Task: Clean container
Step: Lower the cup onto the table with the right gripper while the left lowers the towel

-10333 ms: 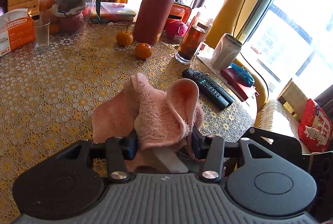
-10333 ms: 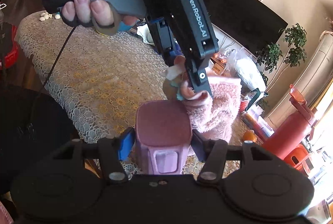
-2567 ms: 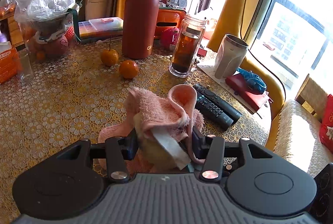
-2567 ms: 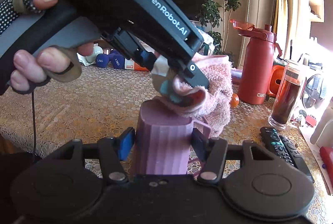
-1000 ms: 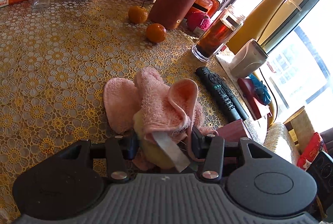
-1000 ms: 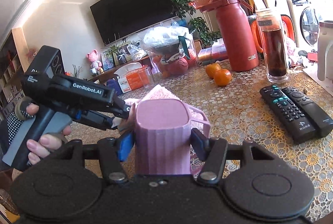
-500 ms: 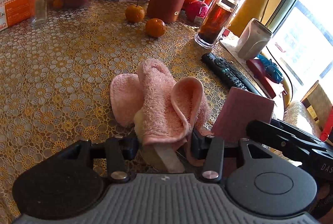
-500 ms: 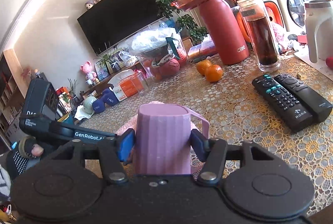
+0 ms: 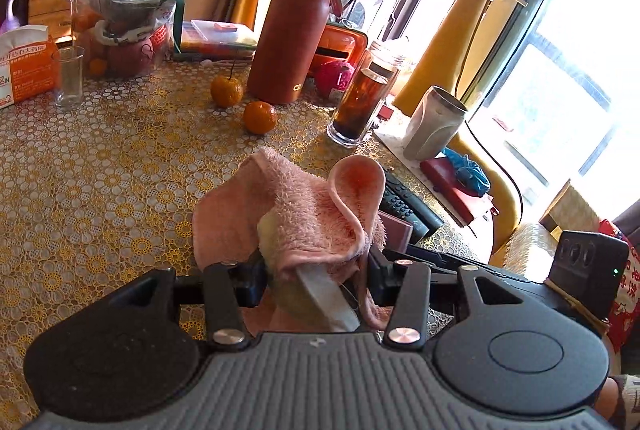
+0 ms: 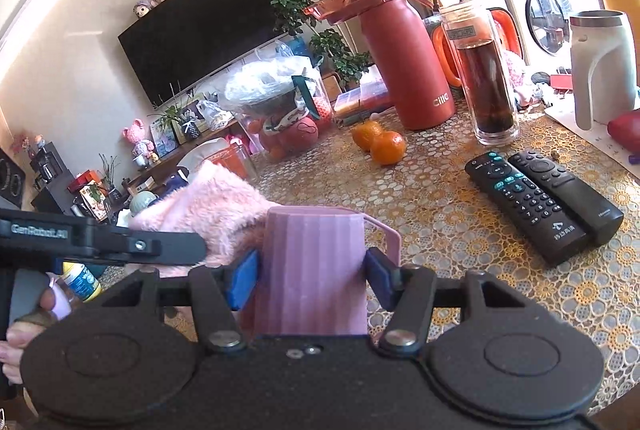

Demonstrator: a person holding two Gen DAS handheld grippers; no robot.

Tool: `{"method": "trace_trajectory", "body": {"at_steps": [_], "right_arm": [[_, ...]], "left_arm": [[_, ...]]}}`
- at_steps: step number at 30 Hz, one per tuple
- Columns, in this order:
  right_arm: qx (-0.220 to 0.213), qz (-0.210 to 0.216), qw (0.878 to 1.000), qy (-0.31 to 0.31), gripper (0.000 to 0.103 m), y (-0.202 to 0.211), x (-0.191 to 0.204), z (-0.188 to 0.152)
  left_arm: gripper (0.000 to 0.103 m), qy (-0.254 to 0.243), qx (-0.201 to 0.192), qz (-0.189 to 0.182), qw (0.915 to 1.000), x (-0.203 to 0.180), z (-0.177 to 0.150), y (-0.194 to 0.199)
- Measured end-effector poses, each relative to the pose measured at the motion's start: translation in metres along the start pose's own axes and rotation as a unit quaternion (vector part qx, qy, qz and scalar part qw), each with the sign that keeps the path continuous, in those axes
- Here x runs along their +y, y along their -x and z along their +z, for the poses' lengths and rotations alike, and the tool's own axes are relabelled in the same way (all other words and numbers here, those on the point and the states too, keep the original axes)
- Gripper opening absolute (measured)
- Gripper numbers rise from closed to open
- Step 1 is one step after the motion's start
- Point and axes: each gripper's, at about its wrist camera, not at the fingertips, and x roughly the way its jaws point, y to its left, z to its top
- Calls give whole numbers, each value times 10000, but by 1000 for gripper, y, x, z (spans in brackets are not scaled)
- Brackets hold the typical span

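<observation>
Gripping a ribbed, matte mauve plastic container (image 10: 316,270) with a thin side handle, the right tool (image 10: 311,272) presses its blue pads against both flanks, holding it above the desk (image 10: 460,230). The left tool (image 9: 312,270) is closed on a fluffy pink terry cloth (image 9: 304,218), bunched and folded over, just beside the container's left side. The desk wears a yellow lace-patterned cover of small circles and flowers. On it stand a smooth red flask (image 9: 290,38), a glass tumbler of dark tea (image 9: 362,102), two oranges (image 9: 260,117) and two black remotes (image 10: 540,198). A dark television (image 10: 200,26) hangs on the beige wall.
</observation>
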Motion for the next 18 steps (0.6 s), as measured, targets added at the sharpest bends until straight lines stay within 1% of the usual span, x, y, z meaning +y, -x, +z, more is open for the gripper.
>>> {"method": "trace_trajectory", "body": {"at_steps": [3, 6, 8, 12, 15, 18], "right_arm": [[44, 130, 9992, -382, 57, -5, -1, 2], [147, 73, 9975, -682, 57, -10, -4, 2], [136, 116, 9962, -848, 57, -10, -8, 1], [142, 80, 9968, -778, 57, -11, -6, 2], [121, 49, 9971, -747, 57, -11, -5, 3], [123, 66, 9970, -766, 57, -11, -5, 2]], "left_arm": [[47, -11, 5, 3, 10000, -2, -3, -3], [47, 225, 92, -40, 9997, 7, -6, -11], [47, 256, 143, 10, 9996, 12, -10, -17], [47, 270, 124, 1, 9996, 16, -12, -21], [48, 227, 155, 65, 9996, 18, -16, -24], [48, 297, 218, 126, 9992, 23, -19, -24]]}}
